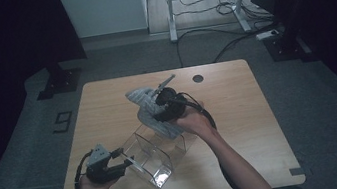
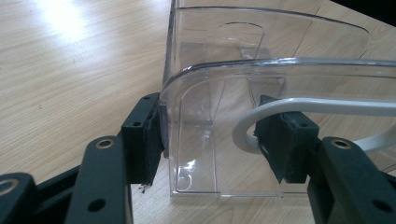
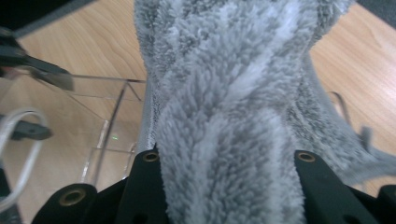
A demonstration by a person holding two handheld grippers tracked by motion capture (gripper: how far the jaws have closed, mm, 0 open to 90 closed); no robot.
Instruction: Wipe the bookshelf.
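High view: a clear plastic bin [image 1: 153, 157] was clamped at its wall by the left gripper [image 1: 125, 164]; a grey towel [image 1: 151, 108] was gripped by the right gripper [image 1: 155, 111] at centre frame, above a wooden table [image 1: 242, 129].

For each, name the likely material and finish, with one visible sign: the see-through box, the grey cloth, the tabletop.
Box: probably clear hard plastic, glossy; the table shows through its walls and the edges glint.
Cloth: soft, fluffy fabric, maybe microfibre or terry; its pile is shaggy.
Tabletop: light wood or wood-look laminate, smooth, with printed-looking grain.
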